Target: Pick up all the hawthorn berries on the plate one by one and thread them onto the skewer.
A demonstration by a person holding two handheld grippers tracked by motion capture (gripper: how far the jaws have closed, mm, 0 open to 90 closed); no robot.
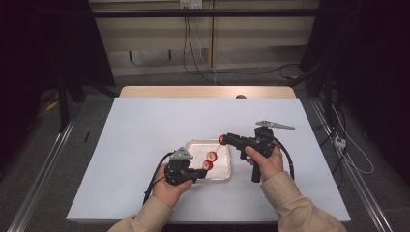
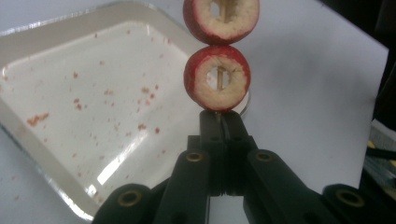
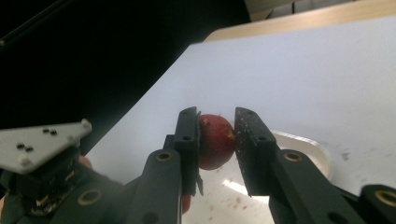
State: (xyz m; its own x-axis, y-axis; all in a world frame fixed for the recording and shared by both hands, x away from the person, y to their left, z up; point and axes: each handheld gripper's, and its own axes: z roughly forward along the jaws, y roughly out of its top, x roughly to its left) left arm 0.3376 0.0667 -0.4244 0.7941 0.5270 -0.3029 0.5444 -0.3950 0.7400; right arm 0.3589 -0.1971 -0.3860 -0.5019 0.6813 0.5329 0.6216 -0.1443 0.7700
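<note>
A white table (image 1: pixel 145 145) carries everything, and the landmark on it is a shallow metal tray (image 1: pixel 223 171), set near the table's middle toward the person's side. Its floor is speckled with small red crumbs, clear in the left gripper view, where the tray (image 2: pixel 56 135) spreads to the left of the jaws.

The right gripper (image 1: pixel 224 139) hovers just past the tray's far right corner, held in the person's right hand (image 1: pixel 266 162). In the right gripper view its jaws are closed on a dark red fruit piece (image 3: pixel 215 141), the left jaw flat against it and the right jaw at its other side, with the tray's rim (image 3: pixel 303 142) showing behind.

The left gripper (image 1: pixel 200 173) sits at the tray's near left edge, in the left hand (image 1: pixel 169 189). Its jaws are pressed together on the end of a thin wooden skewer (image 2: pixel 217 77), which rises above the tray's right-hand edge in the left gripper view. Two red-skinned fruit rings are threaded on that skewer: the lower ring (image 2: pixel 217 77) sits just above the jaw tips, and the upper ring (image 2: pixel 222 18) touches it from above. In the high view the two rings (image 1: pixel 209 161) lie over the tray's middle.
</note>
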